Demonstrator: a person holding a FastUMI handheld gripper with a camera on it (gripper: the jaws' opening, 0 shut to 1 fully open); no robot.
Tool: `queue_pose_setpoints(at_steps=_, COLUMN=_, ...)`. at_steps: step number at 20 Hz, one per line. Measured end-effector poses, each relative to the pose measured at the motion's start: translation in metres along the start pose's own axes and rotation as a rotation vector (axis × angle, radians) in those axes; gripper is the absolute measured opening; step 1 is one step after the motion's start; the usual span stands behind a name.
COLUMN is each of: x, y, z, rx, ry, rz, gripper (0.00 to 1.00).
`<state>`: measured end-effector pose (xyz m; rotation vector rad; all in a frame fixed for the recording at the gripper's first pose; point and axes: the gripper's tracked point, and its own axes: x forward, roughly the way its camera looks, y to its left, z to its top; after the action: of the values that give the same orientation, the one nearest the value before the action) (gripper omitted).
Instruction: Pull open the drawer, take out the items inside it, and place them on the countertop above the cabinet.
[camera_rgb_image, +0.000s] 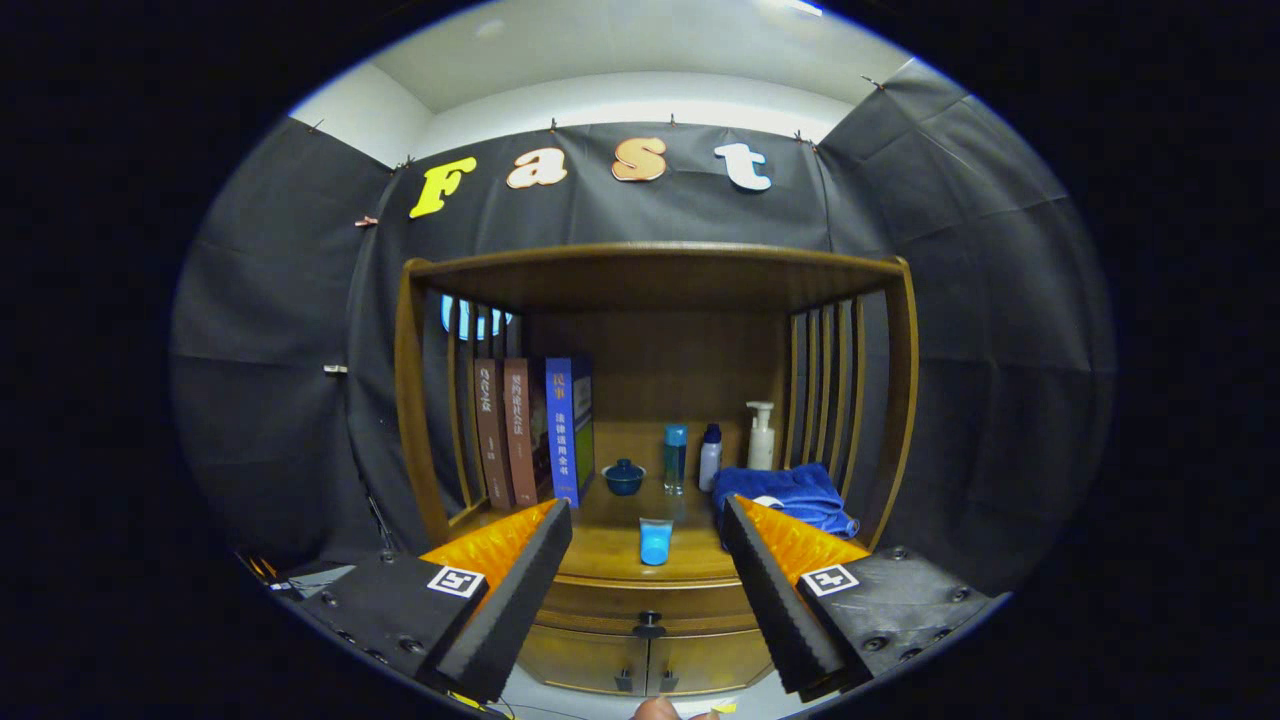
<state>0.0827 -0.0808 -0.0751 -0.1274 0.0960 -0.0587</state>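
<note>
Gripper view shows the gripper (648, 530) with jaws spread wide, holding nothing, before the closed drawer (648, 600); a blue tube (655, 542) stands on the surface (610, 550).

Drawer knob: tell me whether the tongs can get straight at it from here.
Probably yes. The tongs are open, and the drawer knob sits on the shut drawer front in line with the gap between the fingers, beyond them, with nothing in front of it. They are not touching it yet.

A staged home corner: wooden cabinet (655, 590) with books (530, 430) and toiletry bottles (715, 450), cloth-walled booth.
</note>
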Motion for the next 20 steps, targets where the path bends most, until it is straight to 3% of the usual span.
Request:
queue_pose_setpoints(at_steps=9, x=-0.044, y=0.009, z=0.056, rx=0.005, ry=-0.044, rz=0.004, gripper=0.99)
queue_pose_setpoints(at_steps=20, x=-0.043, y=0.007, z=0.048, rx=0.010, ry=-0.026, rz=-0.006, gripper=0.99)
